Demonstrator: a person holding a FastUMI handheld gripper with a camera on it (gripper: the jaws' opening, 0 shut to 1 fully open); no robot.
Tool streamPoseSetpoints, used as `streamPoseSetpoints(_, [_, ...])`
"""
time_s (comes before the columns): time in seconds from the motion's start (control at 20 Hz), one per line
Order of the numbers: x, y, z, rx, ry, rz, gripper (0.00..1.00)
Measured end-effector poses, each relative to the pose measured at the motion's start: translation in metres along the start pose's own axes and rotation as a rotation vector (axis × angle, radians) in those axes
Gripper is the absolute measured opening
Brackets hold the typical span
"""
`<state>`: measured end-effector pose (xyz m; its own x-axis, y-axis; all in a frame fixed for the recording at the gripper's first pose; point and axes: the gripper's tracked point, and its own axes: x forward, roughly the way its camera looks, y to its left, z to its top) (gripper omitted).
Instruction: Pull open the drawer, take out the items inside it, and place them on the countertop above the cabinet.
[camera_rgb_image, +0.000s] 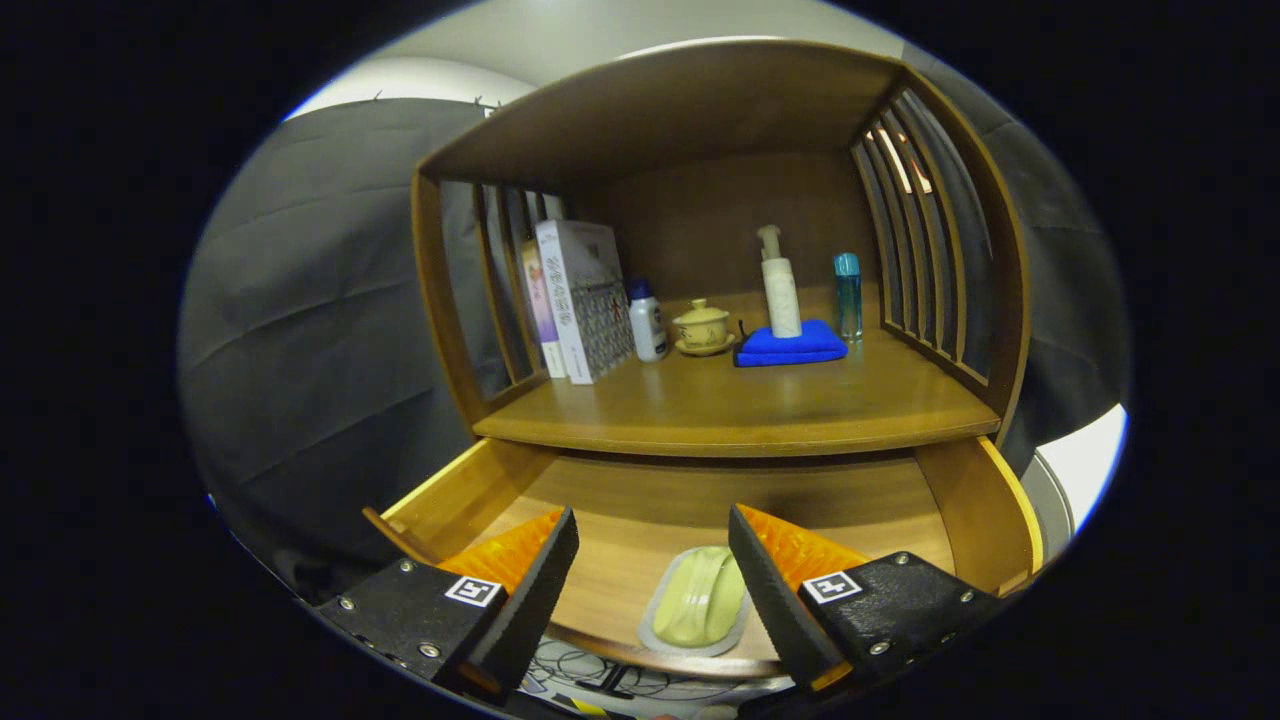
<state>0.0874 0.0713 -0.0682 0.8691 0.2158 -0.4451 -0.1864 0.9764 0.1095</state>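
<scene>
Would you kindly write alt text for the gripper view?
An open gripper hangs over a pulled-out wooden drawer holding a pale green soap between its fingers. On the countertop above stand books, bottles and a blue cloth.

Drawer (480, 490) under my fingers: pulled open, light wooden floor and side walls exposed, front rail nearest me. 1 item lies inside, at 12 o'clock from my spread fingertips and between them: a pale green, rounded, ridged object (700, 600) on a flat grey oval base, resting on the drawer floor close to the front rail, slightly toward my right finger. Neither of my fingers touches it. Countertop (740, 410): glossy brown wood, at 12 o'clock beyond the drawer, its front edge overhanging the drawer's back.
</scene>
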Motion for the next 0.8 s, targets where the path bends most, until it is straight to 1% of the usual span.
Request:
streamPoseSetpoints(0.25, [0.029,-0.012,-0.027,0.008,0.211,-0.009,0.93])
streamPoseSetpoints(0.35, [0.034,-0.02,-0.043,-0.011,0.294,-0.02,0.91])
streamPoseSetpoints(0.5, [0.037,-0.026,-0.059,0.013,0.378,-0.024,0.86])
streamPoseSetpoints(0.6, [0.038,-0.026,-0.069,0.032,0.418,-0.02,0.81])
streamPoseSetpoints(0.65, [0.037,-0.026,-0.076,0.039,0.44,-0.019,0.76])
streamPoseSetpoints(0.7, [0.038,-0.027,-0.079,0.046,0.451,-0.019,0.74])
streamPoseSetpoints(0.75, [0.038,-0.027,-0.083,0.055,0.457,-0.018,0.68])
streamPoseSetpoints(0.8, [0.039,-0.027,-0.083,0.065,0.458,-0.017,0.65])
